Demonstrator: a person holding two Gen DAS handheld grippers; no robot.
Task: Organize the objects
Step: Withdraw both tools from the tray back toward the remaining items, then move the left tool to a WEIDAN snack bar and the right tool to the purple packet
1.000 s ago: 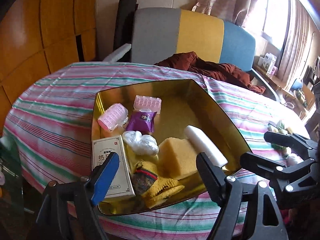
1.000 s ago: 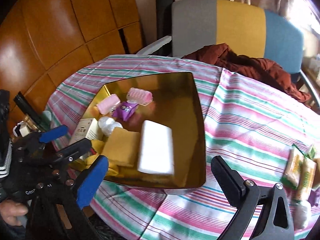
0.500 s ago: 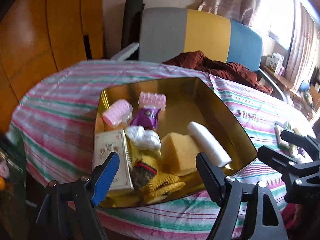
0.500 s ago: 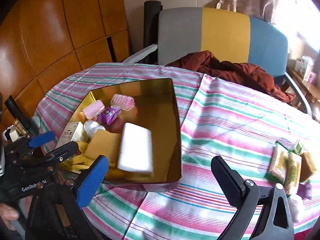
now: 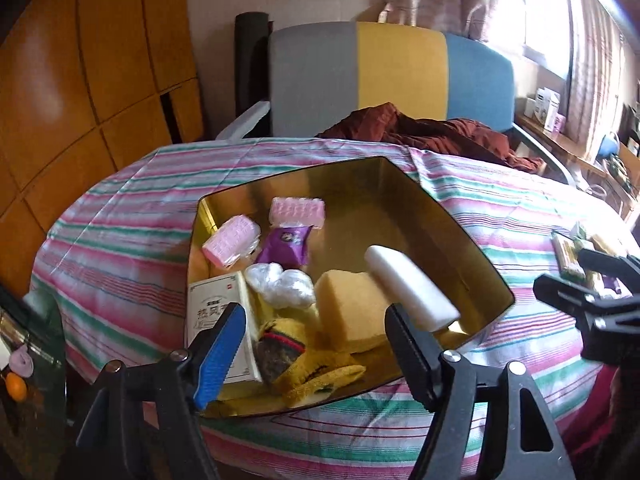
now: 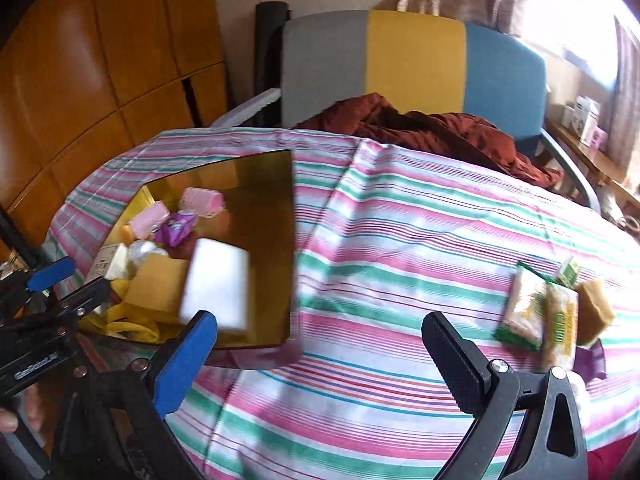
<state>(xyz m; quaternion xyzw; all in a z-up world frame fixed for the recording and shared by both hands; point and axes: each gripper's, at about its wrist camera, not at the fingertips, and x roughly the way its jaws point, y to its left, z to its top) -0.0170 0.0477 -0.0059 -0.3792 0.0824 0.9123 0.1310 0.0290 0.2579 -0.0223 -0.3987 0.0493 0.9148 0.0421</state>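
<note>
Swinging my right tongs (image 6: 320, 356) rightward off the glossy gold tray (image 6: 286, 248) toward crinkly snack packets (image 6: 522, 306) — both tongs spread, empty — the smooth white block (image 5: 412, 286) lies inside it.

A table covered by a pink, green and white striped cloth (image 6: 400, 240) carries a gold tray (image 6: 276, 248) at frame left and, at the right edge, green snack packets (image 6: 524, 308) beside a tan sponge (image 6: 596, 312).
</note>
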